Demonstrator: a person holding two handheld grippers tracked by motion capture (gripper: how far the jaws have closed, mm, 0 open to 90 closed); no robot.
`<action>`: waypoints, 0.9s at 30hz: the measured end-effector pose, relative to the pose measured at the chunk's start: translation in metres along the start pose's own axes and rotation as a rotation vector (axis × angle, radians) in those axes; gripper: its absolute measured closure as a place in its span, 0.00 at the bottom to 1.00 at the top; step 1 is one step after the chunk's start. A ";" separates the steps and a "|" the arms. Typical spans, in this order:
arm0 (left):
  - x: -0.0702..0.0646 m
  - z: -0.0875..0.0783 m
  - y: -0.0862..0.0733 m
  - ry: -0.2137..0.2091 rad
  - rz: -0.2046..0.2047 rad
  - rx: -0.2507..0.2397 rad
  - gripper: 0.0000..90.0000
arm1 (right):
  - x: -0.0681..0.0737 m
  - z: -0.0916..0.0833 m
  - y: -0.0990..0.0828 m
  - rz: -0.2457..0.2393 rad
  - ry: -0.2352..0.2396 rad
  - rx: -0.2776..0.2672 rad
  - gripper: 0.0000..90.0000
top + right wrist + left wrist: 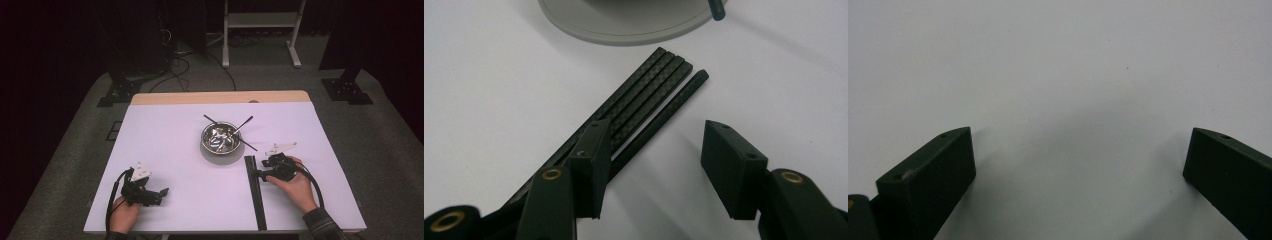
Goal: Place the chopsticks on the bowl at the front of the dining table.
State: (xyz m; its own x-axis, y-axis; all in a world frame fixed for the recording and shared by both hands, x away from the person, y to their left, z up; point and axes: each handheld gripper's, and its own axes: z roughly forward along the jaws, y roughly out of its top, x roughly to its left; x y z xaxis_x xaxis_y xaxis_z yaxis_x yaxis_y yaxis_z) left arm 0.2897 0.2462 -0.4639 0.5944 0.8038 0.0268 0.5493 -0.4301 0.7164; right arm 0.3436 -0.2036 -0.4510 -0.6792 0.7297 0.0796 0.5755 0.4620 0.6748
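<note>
A bundle of several flat black carbon-weave rods (256, 192) lies side by side on the white table (165, 145), running from the bowl toward the front edge. My right gripper (260, 174) reaches in from the right at the bundle's far end. In the right gripper view its jaws stand open (656, 127): the left jaw sits over the rods (644, 95), the outermost rod runs just inside it, and the right jaw is over bare table. My left gripper (159, 194) rests near the front left, open (1080, 132), with nothing between its jaws.
A steel bowl (220, 138) stands mid-table just beyond the bundle, its base (624, 22) close ahead of my right jaws. Three thin black rods (245, 123) lean out over its rim. A wooden strip (220, 97) edges the table's far side.
</note>
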 end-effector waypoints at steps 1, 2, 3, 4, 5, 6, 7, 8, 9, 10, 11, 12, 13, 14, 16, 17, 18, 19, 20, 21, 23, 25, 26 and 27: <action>0.000 0.000 0.000 0.000 0.000 0.000 0.00 | 0.000 0.000 0.000 0.002 0.002 0.001 0.49; 0.000 0.000 0.000 0.000 0.000 0.000 0.00 | 0.000 0.000 0.000 0.003 0.002 0.001 0.49; 0.000 0.000 0.000 0.000 0.000 0.000 0.00 | -0.001 -0.001 0.000 0.003 -0.001 0.002 0.49; 0.000 0.000 0.000 0.000 -0.001 0.000 0.00 | -0.001 -0.001 -0.001 0.004 0.000 0.001 0.49; 0.000 0.000 0.000 0.000 -0.001 0.000 0.00 | -0.001 -0.001 -0.001 0.003 0.000 0.001 0.49; 0.000 0.000 0.000 0.000 -0.001 -0.001 0.00 | -0.001 -0.001 -0.001 0.002 -0.001 0.001 0.49; 0.000 0.000 0.000 0.000 0.000 0.000 0.00 | -0.001 -0.001 -0.001 0.003 -0.001 -0.001 0.49; 0.000 0.000 0.000 0.000 0.000 0.000 0.00 | -0.001 -0.001 -0.001 0.004 -0.001 0.000 0.49; 0.000 0.000 0.000 0.000 0.000 0.000 0.00 | -0.002 -0.001 -0.002 0.003 -0.002 0.000 0.49; 0.000 0.000 0.000 0.001 0.000 -0.001 0.00 | -0.001 -0.001 -0.002 0.005 -0.002 -0.001 0.49; 0.000 0.000 0.000 0.000 0.000 0.000 0.00 | -0.001 -0.001 -0.002 0.007 -0.003 -0.002 0.49; 0.000 0.000 0.000 0.000 0.000 0.000 0.00 | -0.001 -0.001 -0.002 0.004 -0.003 -0.003 0.49; 0.000 0.000 0.000 0.000 -0.001 0.000 0.00 | -0.001 -0.002 -0.003 0.004 -0.002 -0.003 0.49; 0.000 0.000 0.000 0.000 0.000 0.000 0.00 | -0.001 -0.002 -0.003 0.005 -0.002 -0.003 0.49; 0.000 0.000 0.000 0.000 0.000 0.000 0.00 | 0.000 -0.002 -0.004 0.007 -0.001 -0.003 0.49; 0.000 0.000 0.000 0.000 0.000 0.000 0.00 | 0.001 -0.003 -0.004 0.007 -0.001 -0.004 0.49; 0.000 0.000 0.000 0.000 0.000 0.000 0.00 | 0.001 -0.003 -0.005 0.003 -0.002 -0.003 0.49; 0.000 0.000 0.000 0.000 0.000 -0.001 0.00 | 0.001 -0.003 -0.005 0.005 -0.003 -0.007 0.49; 0.000 0.000 0.000 0.000 0.000 0.000 0.00 | 0.002 -0.004 -0.006 0.004 -0.003 -0.006 0.49; 0.000 0.000 0.000 0.000 0.000 0.000 0.00 | 0.003 -0.004 -0.007 0.002 -0.003 -0.008 0.49; 0.000 0.000 0.000 0.000 -0.001 0.000 0.00 | 0.005 -0.005 -0.008 -0.001 -0.005 -0.008 0.49; 0.000 0.000 0.000 0.000 0.000 -0.001 0.00 | 0.007 -0.006 -0.010 0.001 -0.005 -0.004 0.49; 0.000 0.000 0.000 0.000 0.000 0.000 0.00 | 0.007 -0.006 -0.010 -0.007 -0.006 -0.007 0.49; 0.000 0.000 0.000 0.000 0.000 0.000 0.00 | 0.008 -0.007 -0.011 -0.011 -0.008 -0.007 0.49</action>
State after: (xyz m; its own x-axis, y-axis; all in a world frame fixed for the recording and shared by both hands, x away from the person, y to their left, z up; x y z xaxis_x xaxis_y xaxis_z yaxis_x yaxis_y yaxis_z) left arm 0.2897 0.2462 -0.4639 0.5942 0.8039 0.0268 0.5492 -0.4298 0.7167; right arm 0.3288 -0.2064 -0.4526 -0.6816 0.7287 0.0668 0.5650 0.4660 0.6809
